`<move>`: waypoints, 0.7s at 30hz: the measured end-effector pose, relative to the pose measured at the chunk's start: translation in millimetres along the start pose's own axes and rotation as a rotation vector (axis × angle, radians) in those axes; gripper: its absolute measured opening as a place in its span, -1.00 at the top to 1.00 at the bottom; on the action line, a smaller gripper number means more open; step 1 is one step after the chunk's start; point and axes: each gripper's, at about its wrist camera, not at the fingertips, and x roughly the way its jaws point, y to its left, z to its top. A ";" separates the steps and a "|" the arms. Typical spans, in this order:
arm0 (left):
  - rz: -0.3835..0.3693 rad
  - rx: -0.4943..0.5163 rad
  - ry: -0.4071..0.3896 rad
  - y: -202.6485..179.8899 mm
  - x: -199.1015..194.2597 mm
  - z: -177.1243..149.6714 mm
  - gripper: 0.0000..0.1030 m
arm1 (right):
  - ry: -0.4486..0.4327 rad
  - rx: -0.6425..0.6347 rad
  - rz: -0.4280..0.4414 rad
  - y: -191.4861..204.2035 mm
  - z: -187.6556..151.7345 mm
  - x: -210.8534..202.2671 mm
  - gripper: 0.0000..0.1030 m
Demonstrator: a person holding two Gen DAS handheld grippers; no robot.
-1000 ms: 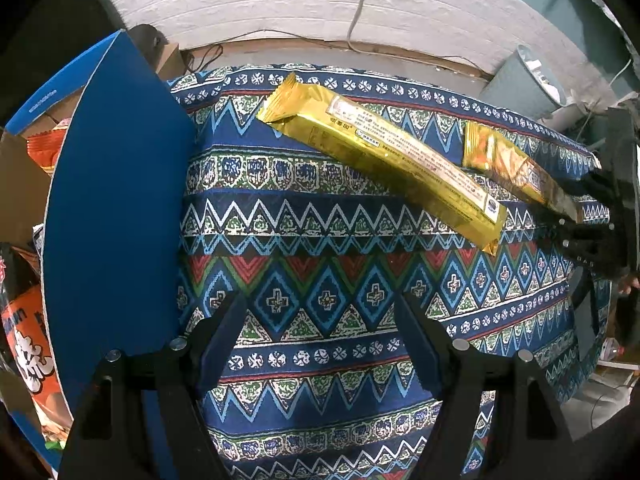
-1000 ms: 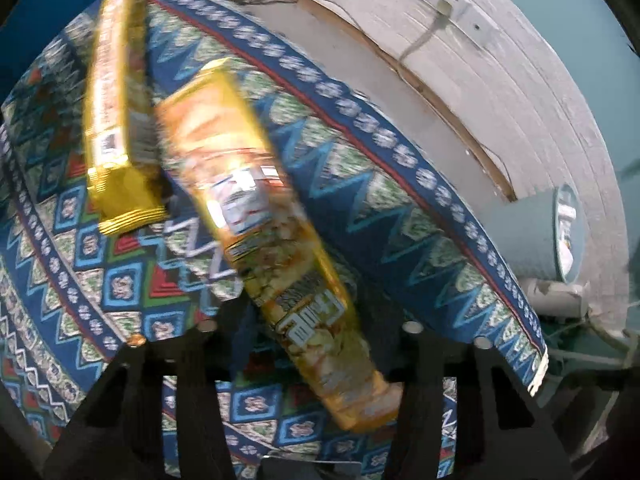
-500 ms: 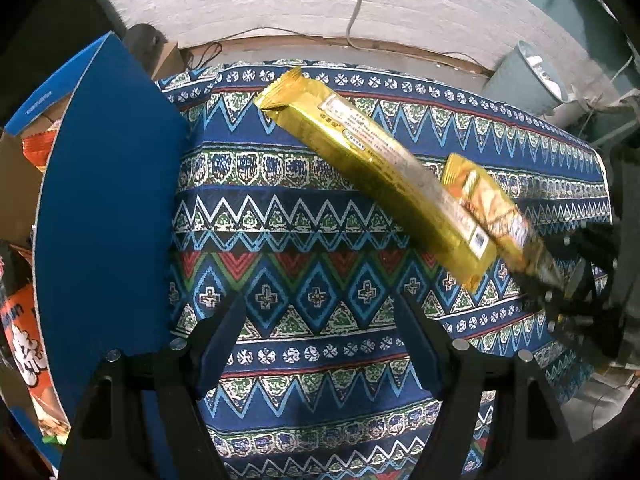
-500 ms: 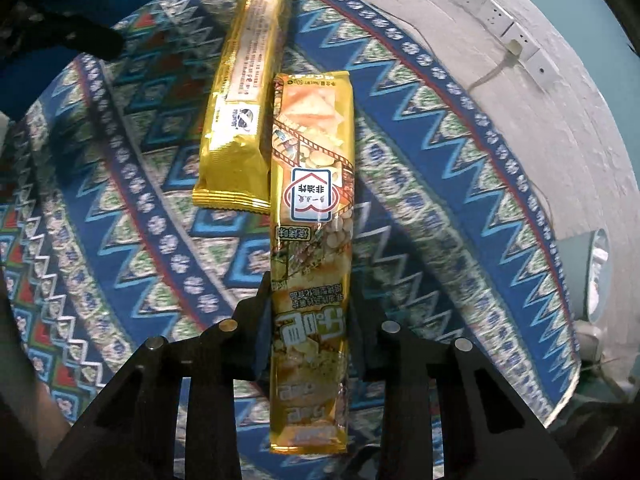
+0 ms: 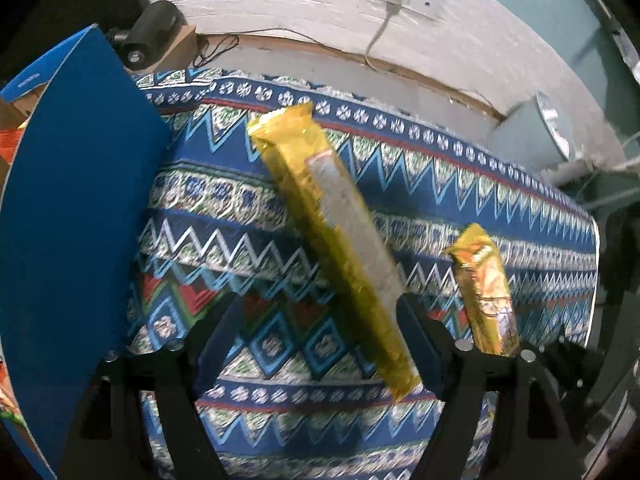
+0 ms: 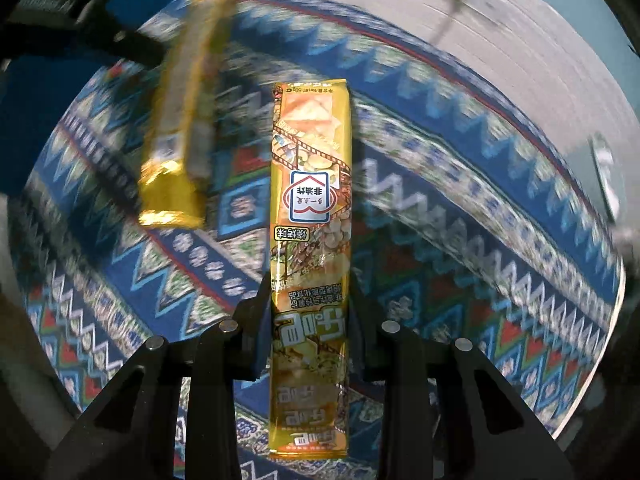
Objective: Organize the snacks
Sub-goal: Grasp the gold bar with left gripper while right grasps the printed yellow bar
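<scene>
Now the right tool (image 6: 310, 300) grips the printed packet (image 6: 310, 208), clamped tighter; left tool (image 5: 320, 344) gapes wider.

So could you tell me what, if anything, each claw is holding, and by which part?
The right claw grips the printed yellow snack packet across its lower middle. The left claw is open, holding nothing.

A table under patterned blue cloth (image 5: 248, 216) carries 1 long gold snack pack (image 5: 332, 248).
</scene>
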 end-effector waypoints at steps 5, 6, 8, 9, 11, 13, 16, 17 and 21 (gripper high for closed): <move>0.000 -0.049 -0.004 -4.5 15.0 16.8 -0.60 | -0.035 0.081 -0.014 -22.4 -0.8 -2.7 0.42; -0.007 -0.059 0.002 -4.5 17.9 19.3 -0.60 | -0.041 0.091 -0.015 -25.2 -1.1 -3.2 0.42; -0.014 -0.080 0.017 -6.9 27.4 25.3 -0.60 | -0.050 0.099 -0.015 -27.4 -1.5 -4.4 0.42; -0.014 -0.086 0.025 -8.7 33.4 28.2 -0.60 | -0.055 0.101 -0.013 -27.4 -1.9 -4.9 0.42; -0.006 -0.074 0.025 -14.6 41.2 28.4 -0.68 | -0.060 0.106 0.001 -35.6 1.1 -2.9 0.41; 0.007 -0.043 0.011 -24.5 43.9 27.3 -0.68 | -0.072 0.101 0.000 -36.0 -3.7 -4.4 0.39; 0.033 0.029 0.008 -33.3 44.7 17.6 -0.68 | -0.080 0.109 0.001 -39.2 -12.4 -3.3 0.36; 0.042 0.053 0.002 -37.3 45.1 14.2 -0.66 | -0.081 0.113 0.003 -40.4 -11.4 -3.0 0.36; 0.075 0.137 -0.031 -46.0 43.3 2.6 -0.26 | -0.078 0.119 -0.012 -35.2 1.8 5.0 0.32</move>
